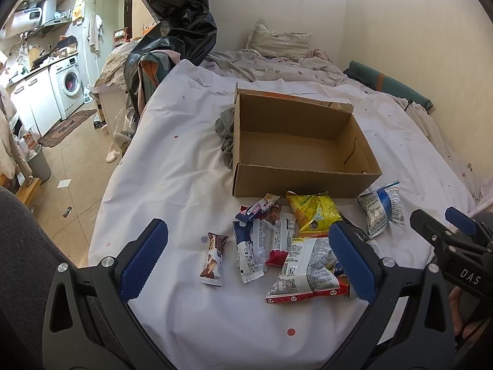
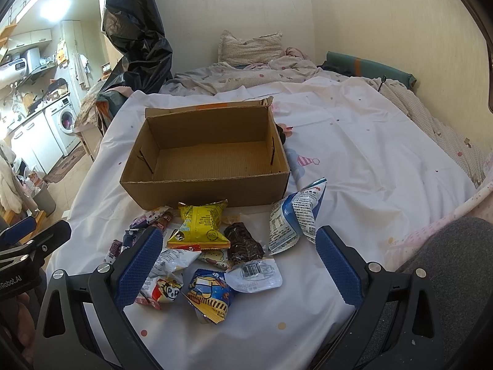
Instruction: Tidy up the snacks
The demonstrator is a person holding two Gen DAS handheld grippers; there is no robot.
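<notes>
An open, empty cardboard box (image 1: 295,182) (image 2: 203,189) stands on a white sheet. In front of it lies a pile of snack packets: a yellow bag (image 1: 312,212) (image 2: 200,225), a blue-white bag (image 1: 383,209) (image 2: 292,219), a brown bar (image 1: 213,259), a dark wrapped bar (image 2: 243,243) and several more. My left gripper (image 1: 246,257) is open and empty just above the near side of the pile. My right gripper (image 2: 238,265) is open and empty over the pile's right part; it also shows in the left wrist view (image 1: 446,228).
The sheet (image 1: 185,160) covers a bed with pillow (image 1: 279,41) and quilt behind the box. A grey cloth (image 1: 226,129) lies left of the box. A black plastic bag (image 1: 181,15) hangs at the bed's left. A kitchen with washing machine (image 1: 69,84) lies far left.
</notes>
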